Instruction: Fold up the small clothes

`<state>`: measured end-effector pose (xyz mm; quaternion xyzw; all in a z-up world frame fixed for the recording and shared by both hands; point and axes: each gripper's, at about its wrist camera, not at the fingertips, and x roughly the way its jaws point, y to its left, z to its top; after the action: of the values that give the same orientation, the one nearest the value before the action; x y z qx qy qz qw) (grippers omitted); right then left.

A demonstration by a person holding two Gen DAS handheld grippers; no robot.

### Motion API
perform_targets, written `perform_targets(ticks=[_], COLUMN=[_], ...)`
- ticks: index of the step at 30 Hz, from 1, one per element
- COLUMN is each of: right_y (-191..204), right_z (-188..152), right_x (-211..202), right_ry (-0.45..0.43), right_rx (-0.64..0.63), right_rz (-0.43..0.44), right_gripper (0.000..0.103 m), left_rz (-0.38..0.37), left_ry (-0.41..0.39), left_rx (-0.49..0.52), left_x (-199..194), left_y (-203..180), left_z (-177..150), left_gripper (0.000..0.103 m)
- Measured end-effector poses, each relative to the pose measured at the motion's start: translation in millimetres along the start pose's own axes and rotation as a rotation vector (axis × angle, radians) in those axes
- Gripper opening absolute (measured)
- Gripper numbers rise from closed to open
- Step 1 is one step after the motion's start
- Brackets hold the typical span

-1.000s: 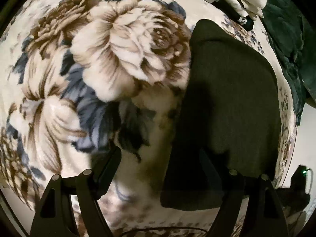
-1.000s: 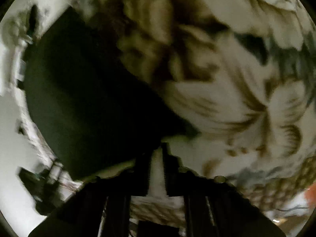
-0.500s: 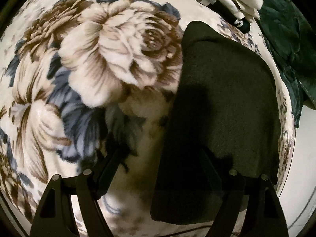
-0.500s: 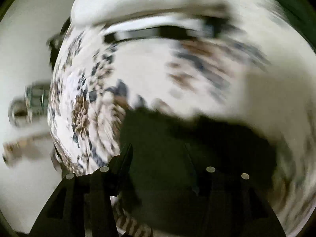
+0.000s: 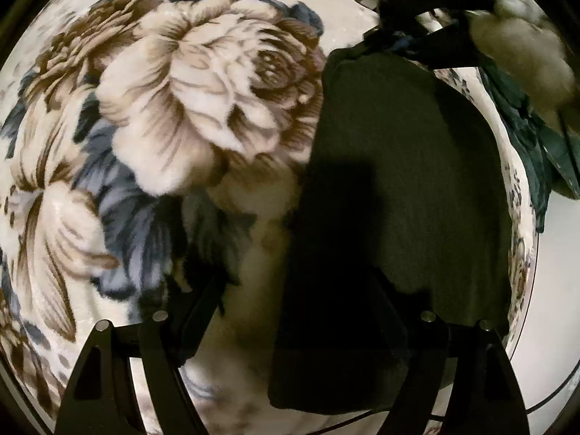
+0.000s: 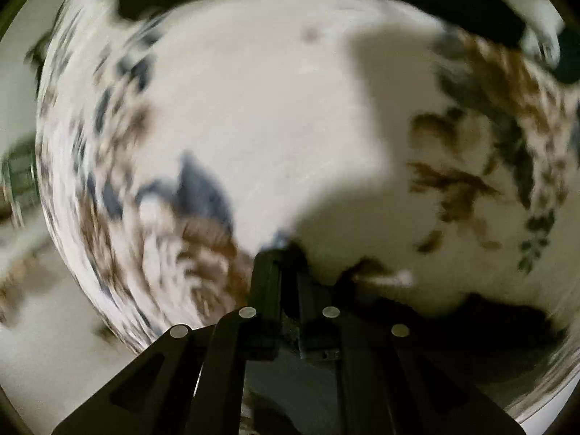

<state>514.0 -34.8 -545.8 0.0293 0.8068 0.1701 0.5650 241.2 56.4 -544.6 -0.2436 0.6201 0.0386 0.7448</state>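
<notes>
A dark, folded small garment lies flat on a floral blanket at the right of the left wrist view. My left gripper is open just above the blanket, its right finger over the garment's near edge, its left finger over bare blanket. My right gripper is shut at the garment's far corner, where it shows in the left wrist view. In the blurred right wrist view the dark garment runs under and right of the fingers; it seems pinched between them.
A dark green cloth lies at the blanket's right edge. A person's light sleeve holds the right gripper at the top right. White and dark items lie beyond the blanket's far edge.
My right gripper swung round to the garment's far corner, opened on the way and has now shut there. My left gripper has crept slightly forward and stays open.
</notes>
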Motion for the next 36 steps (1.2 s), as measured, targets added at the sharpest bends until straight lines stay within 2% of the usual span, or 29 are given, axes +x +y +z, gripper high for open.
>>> perform_targets(ticks=[4,7,8,9,10,12,15,17,19,21,23,24,26,27,28,29,32,33,36], right_y=[-9.7,-15.3,-24.8,-35.3,-51.3,-97.3,-173.8,-229.0,-263.9,-296.7,-312.6,-309.6,-309.0,-306.1,-305.8,-304.3,-291.9,-285.5,-266.5], right_z=[3.2,-1.6,-9.6,-16.6,-26.4,-55.3,-108.1,-152.0,-186.7,-216.7,-237.1,-242.5,-247.5,-248.8,-248.7,-248.2,-241.8,-239.4,-227.4], right_x=[6.7,-8.7,-25.3,-39.9,-58.8,-96.3,-122.9,-120.9,-99.5,-71.9,-41.9,-23.8,3.7,15.6,19.5,21.2,25.9,27.6,37.8], right_ry=[0.006,0.015,0.010,-0.011,-0.053,-0.154,-0.226,-0.233,-0.220,-0.204,-0.205,-0.197,-0.189,-0.204,-0.229,-0.245,-0.240,-0.223,-0.187], right_rx=[0.011,-0.087,-0.111,-0.113,-0.107,-0.065,0.040,0.144,0.221,0.296,0.311,0.307,0.294,0.291,0.289,0.285,0.246,0.218,0.162], right_rz=[0.057,0.169,0.234,0.271,0.303,0.303,0.255,0.245,0.292,0.391,0.442,0.460,0.496,0.526,0.567,0.606,0.710,0.729,0.711], right_gripper=[0.006,0.009,0.013,0.029,0.052,0.067,0.072,0.076,0.076,0.076,0.076,0.076,0.076,0.078,0.086,0.089,0.090,0.090,0.090], left_rz=[0.001,-0.008,-0.021,-0.037,-0.063,-0.113,-0.180,-0.220,-0.260,-0.291,-0.301,-0.309,-0.341,-0.356,-0.351,-0.342,-0.323,-0.331,-0.328], left_ry=[0.008,0.023,0.029,0.033,0.035,0.039,0.059,0.067,0.081,0.092,0.106,0.111,0.117,0.118,0.115,0.112,0.098,0.087,0.063], left_rx=[0.009,0.003,0.001,-0.002,-0.011,-0.035,-0.067,-0.078,-0.074,-0.063,-0.050,-0.045,-0.043,-0.041,-0.034,-0.019,0.011,0.024,0.072], left_x=[-0.2,-0.7,-2.0,-3.2,-5.8,-9.1,-5.0,0.1,8.1,15.6,23.3,25.2,28.4,30.7,32.7,34.2,35.3,34.9,41.7], left_y=[-0.7,-0.6,0.1,1.5,4.1,9.6,17.6,19.4,19.8,17.9,13.8,12.9,11.3,8.1,4.8,1.0,-8.4,-13.1,-27.6], left_z=[-2.2,0.0,1.4,3.7,6.4,12.2,21.7,28.6,35.8,40.7,47.0,49.3,53.6,56.2,58.2,59.3,61.4,62.4,65.2], left_gripper=[0.080,0.080,0.080,0.080,0.080,0.080,0.080,0.079,0.079,0.079,0.080,0.083,0.096,0.097,0.098,0.099,0.100,0.100,0.100])
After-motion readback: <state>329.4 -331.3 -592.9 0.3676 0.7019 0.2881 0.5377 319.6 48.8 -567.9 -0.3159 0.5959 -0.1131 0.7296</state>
